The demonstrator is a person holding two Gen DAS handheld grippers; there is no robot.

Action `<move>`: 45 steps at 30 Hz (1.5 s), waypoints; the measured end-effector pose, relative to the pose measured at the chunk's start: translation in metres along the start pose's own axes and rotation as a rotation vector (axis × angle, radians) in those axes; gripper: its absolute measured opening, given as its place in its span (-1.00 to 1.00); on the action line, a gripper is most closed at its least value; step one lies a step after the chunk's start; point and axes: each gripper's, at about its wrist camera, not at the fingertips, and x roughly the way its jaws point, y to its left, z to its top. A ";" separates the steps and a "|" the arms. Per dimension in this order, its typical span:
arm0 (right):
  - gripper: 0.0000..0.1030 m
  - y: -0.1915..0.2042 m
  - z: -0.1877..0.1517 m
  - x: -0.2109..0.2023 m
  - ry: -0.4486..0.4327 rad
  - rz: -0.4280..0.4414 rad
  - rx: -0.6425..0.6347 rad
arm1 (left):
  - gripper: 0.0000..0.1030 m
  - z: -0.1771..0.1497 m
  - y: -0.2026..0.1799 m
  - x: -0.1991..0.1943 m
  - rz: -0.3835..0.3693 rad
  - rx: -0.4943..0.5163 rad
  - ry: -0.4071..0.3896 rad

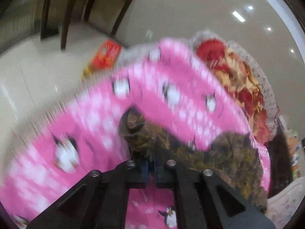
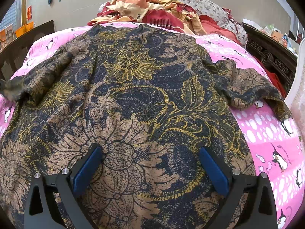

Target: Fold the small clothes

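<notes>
A small shirt (image 2: 133, 95) in a dark floral print of navy, brown and yellow lies spread flat on the pink bed. The right gripper (image 2: 150, 149) hovers over its lower middle, blue pads (image 2: 87, 168) wide open with nothing between them. The left wrist view is blurred. There the left gripper (image 1: 151, 162) is shut on a bunched end of the shirt's sleeve (image 1: 137, 131), with the cloth trailing off to the right. In the right wrist view that same sleeve end (image 2: 13, 89) is raised off the sheet at the left edge.
The pink penguin-print sheet (image 2: 266, 133) covers the bed. A heap of red and cream bedding (image 2: 152, 9) and a floral pillow (image 2: 205, 3) lie at its far end. A dark carved bed frame (image 2: 270, 61) runs along the right. On the floor are a chair (image 1: 76, 9) and a red box (image 1: 106, 55).
</notes>
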 end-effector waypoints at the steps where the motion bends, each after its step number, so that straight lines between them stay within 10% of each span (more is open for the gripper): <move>1: 1.00 0.000 0.000 0.000 0.000 -0.001 0.000 | -0.93 0.013 0.000 -0.013 0.022 0.014 -0.049; 7: 1.00 0.001 0.000 0.001 -0.001 -0.005 -0.002 | -0.93 0.106 0.018 -0.106 0.132 0.032 -0.322; 14: 1.00 0.002 0.000 0.000 -0.001 -0.012 -0.006 | -0.93 0.110 -0.030 -0.111 0.030 0.174 -0.302; 25: 1.00 -0.002 0.000 0.000 0.001 0.006 0.012 | -0.94 -0.076 -0.246 0.005 -0.370 0.574 0.017; 32: 1.00 -0.017 0.025 -0.031 -0.023 -0.004 0.031 | -0.76 -0.183 -0.263 0.064 -0.368 0.682 0.233; 35: 1.00 -0.024 0.053 -0.041 -0.067 0.080 0.048 | -0.20 -0.192 -0.241 0.063 -0.360 0.657 0.260; 45: 0.74 -0.001 0.098 0.022 -0.047 0.650 0.135 | -0.06 -0.200 -0.148 0.040 -0.293 0.556 0.233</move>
